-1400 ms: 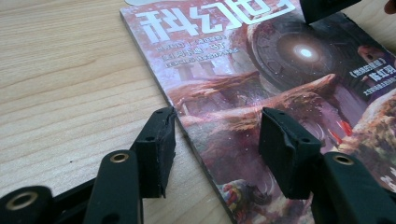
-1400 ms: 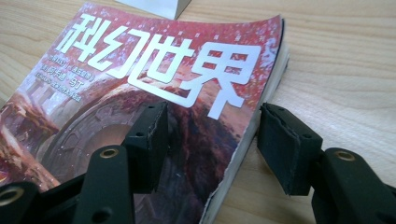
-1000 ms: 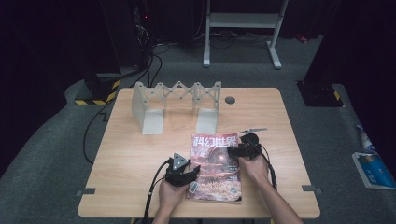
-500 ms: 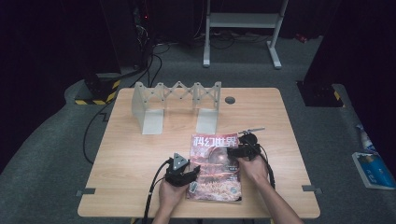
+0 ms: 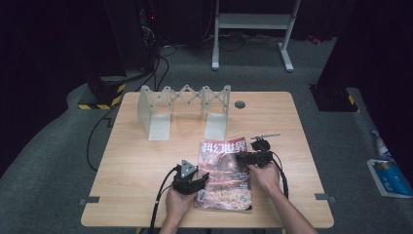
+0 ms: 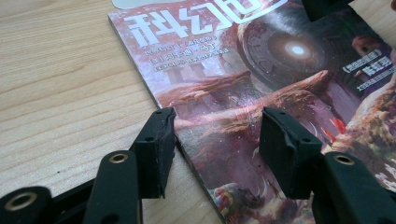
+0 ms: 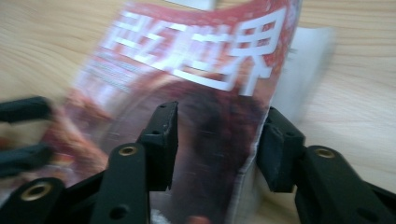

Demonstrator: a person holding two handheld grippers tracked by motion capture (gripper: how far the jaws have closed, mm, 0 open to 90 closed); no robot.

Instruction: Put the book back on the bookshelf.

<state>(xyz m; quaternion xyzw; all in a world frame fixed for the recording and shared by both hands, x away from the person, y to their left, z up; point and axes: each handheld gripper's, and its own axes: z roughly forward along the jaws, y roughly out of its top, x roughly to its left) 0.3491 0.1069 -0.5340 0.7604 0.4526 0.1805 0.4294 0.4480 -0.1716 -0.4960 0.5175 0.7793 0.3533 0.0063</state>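
Observation:
A red science-fiction magazine (image 5: 225, 175) lies flat on the wooden table (image 5: 146, 165), near its front edge. My left gripper (image 5: 203, 183) is at its left edge. In the left gripper view that gripper (image 6: 215, 140) is open, one jaw on the table and the other over the cover (image 6: 243, 93). My right gripper (image 5: 239, 158) reaches in from the magazine's right side. Its jaws have just been closing. In the blurred right gripper view the gripper (image 7: 217, 140) has the cover's right edge (image 7: 261, 107) between the jaws, with a gap at both pads.
A grey folding rack (image 5: 185, 97) with two upright plates stands behind the magazine. A round cable hole (image 5: 239, 104) sits near the table's far edge. On the floor to the right lies a blue and white packet (image 5: 389, 176).

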